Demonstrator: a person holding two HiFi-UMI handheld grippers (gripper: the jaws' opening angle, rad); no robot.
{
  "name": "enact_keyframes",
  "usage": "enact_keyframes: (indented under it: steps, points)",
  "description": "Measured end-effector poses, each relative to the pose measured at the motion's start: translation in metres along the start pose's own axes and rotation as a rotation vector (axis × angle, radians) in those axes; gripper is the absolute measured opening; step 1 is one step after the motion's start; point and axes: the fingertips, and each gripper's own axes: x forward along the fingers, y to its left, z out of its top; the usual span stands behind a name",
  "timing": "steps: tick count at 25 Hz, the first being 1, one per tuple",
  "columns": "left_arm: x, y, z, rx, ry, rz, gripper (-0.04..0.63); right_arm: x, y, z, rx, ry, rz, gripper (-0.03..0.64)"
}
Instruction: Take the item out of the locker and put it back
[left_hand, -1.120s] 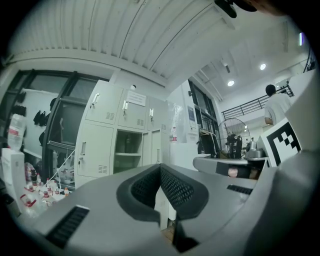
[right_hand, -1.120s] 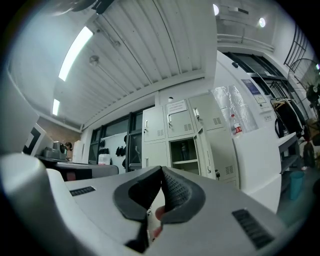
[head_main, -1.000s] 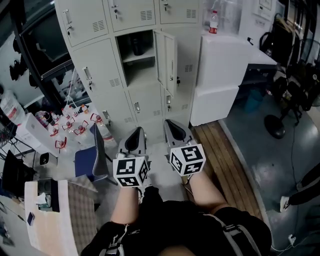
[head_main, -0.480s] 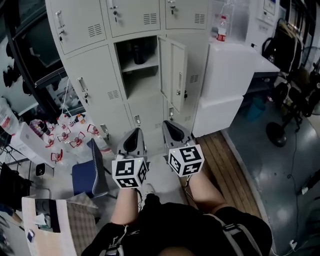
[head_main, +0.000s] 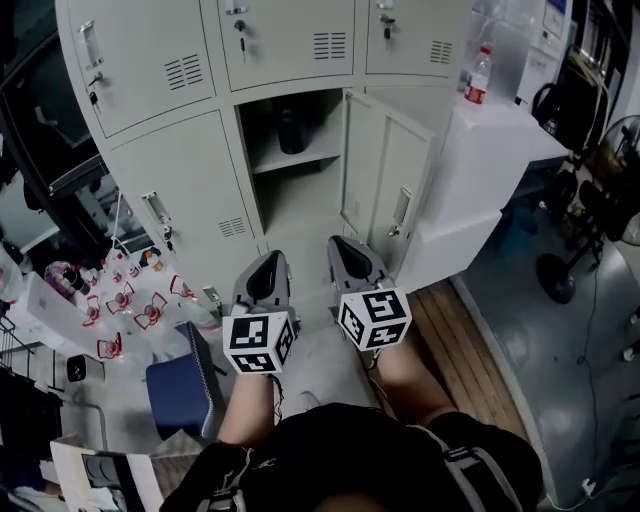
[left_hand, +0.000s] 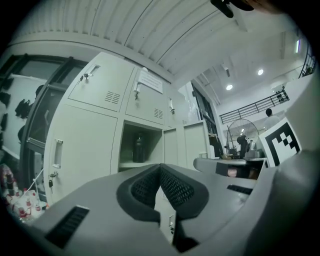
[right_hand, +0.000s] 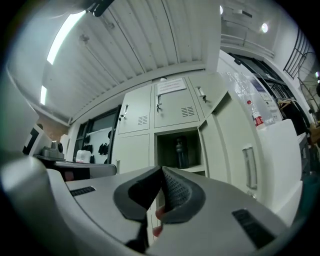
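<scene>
**A:** Where do we have the dark bottle (head_main: 291, 128)?

**B:** We see it upright on the shelf (head_main: 305, 156) inside the open locker compartment (head_main: 300, 205), set towards the back. The compartment's door (head_main: 385, 190) stands swung out to the right.

**A:** And how do our grippers lie against it?

**B:** Both are well apart from it. In the head view we hold the left gripper (head_main: 273, 259) and the right gripper (head_main: 341, 244) side by side, near each other. They sit low in front of the lockers with their tips towards the open compartment. The bottle stands above and beyond them, roughly between their two lines and a little nearer the left one.

**A:** What do we read from the jaws?

**B:** In the left gripper view our jaws are pressed together, pad against pad, with nothing pinched between them. The bottle shows past the tips, higher up and slightly to the left. In the right gripper view the jaws are likewise pressed together and hold nothing. There the bottle shows above the tips and slightly to the right, framed by the compartment.

**A:** Anything else close by?

**B:** We see a white cabinet (head_main: 470, 215) just right of the open door, with a clear bottle with a red label (head_main: 478, 75) on top. A blue chair (head_main: 180, 385) stands at our lower left.
</scene>
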Motion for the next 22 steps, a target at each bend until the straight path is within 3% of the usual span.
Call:
enact_keyframes:
  steps: [8, 13, 19, 22]
  points:
    - [0.074, 0.074, -0.01, -0.002, 0.01, -0.061, 0.012, 0.098, -0.008, -0.018, 0.008, 0.002, -0.066, 0.014]
    - [0.105, 0.092, -0.014, -0.014, 0.021, -0.086, 0.012, 0.125, -0.026, -0.023, 0.011, 0.011, -0.11, 0.014]
    - [0.129, 0.104, -0.022, -0.014, 0.033, -0.096, 0.012, 0.158, -0.041, -0.021, -0.076, -0.003, -0.142, 0.015]
    - [0.136, 0.112, -0.02, -0.002, 0.026, -0.095, 0.012, 0.183, -0.047, -0.009, -0.058, -0.038, -0.112, 0.179]
